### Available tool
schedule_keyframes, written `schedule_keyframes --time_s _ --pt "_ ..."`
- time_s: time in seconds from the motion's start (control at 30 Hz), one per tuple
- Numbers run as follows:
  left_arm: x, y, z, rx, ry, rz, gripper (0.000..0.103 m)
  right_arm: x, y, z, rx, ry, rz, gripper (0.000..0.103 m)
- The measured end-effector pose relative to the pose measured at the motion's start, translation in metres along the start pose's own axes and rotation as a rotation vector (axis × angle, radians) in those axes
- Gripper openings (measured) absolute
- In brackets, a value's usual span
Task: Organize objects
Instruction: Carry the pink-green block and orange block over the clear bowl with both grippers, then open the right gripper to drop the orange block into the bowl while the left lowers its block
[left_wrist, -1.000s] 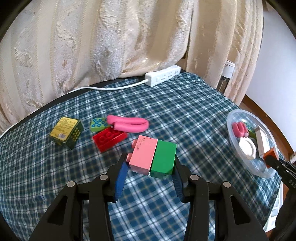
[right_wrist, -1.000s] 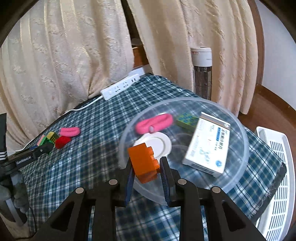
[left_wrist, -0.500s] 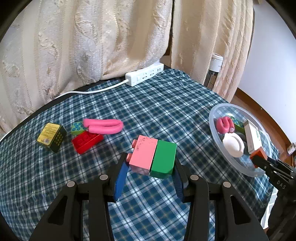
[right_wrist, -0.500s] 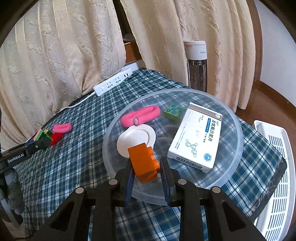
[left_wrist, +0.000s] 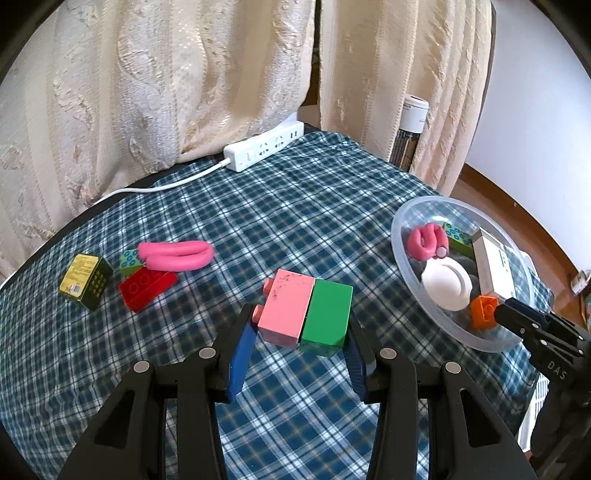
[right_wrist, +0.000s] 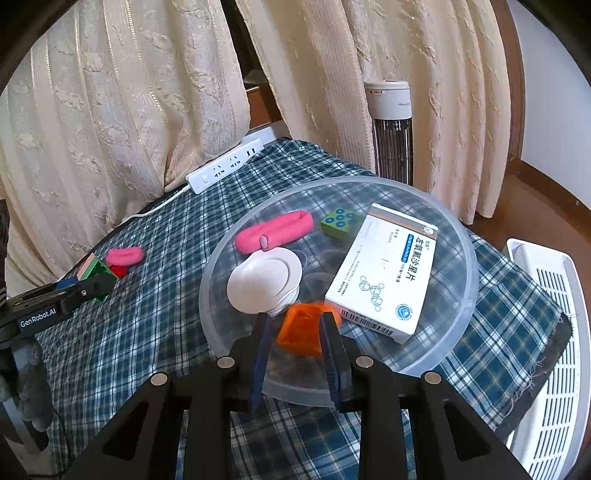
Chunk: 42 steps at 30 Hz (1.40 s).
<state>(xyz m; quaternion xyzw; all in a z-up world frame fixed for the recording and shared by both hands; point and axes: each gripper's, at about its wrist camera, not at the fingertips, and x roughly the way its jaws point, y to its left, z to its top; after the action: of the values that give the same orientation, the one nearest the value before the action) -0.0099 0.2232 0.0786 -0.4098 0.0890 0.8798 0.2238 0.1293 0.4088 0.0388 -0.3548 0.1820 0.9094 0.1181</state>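
My left gripper (left_wrist: 299, 332) is shut on a joined pink-and-green block (left_wrist: 306, 312) and holds it above the checked cloth, left of the clear bowl (left_wrist: 402, 243). My right gripper (right_wrist: 295, 332) reaches over the bowl's near rim (right_wrist: 295, 395); its jaws have spread and the orange brick (right_wrist: 301, 330) sits blurred between them, inside the bowl. The bowl also holds a pink foam loop (right_wrist: 273, 234), a white cap (right_wrist: 264, 278), a green dotted block (right_wrist: 341, 219) and a white medicine box (right_wrist: 384, 269).
On the cloth at the left lie a red brick (left_wrist: 147, 290), a pink foam loop (left_wrist: 175, 254), a green dotted block (left_wrist: 129, 260) and a yellow-green box (left_wrist: 85, 280). A white power strip (left_wrist: 264, 147) lies by the curtain. A white rack (right_wrist: 546, 332) stands beyond the table's right edge.
My right gripper moved forward over the bowl and its jaws spread; the orange brick dropped lower between them. My left gripper carried the pink-and-green block right, toward the bowl.
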Motion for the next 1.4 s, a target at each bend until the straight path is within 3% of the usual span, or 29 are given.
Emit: schedule_keyframes --time_s 0.17,0.4,1.4 --pt "0.002 -0.014 0.001 0.024 0.006 -0.013 0.046 -0.006 -0.004 0.001 0.003 -0.022 0.002 0.029" --pt "0.007 -0.035 0.003 0.055 0.019 -0.039 0.046 -0.013 -0.018 0.002 0.028 -0.046 -0.005 0.043" --pt "0.037 -0.125 0.020 0.185 0.068 -0.154 0.046 -0.018 -0.058 0.009 0.080 -0.096 0.010 0.046"
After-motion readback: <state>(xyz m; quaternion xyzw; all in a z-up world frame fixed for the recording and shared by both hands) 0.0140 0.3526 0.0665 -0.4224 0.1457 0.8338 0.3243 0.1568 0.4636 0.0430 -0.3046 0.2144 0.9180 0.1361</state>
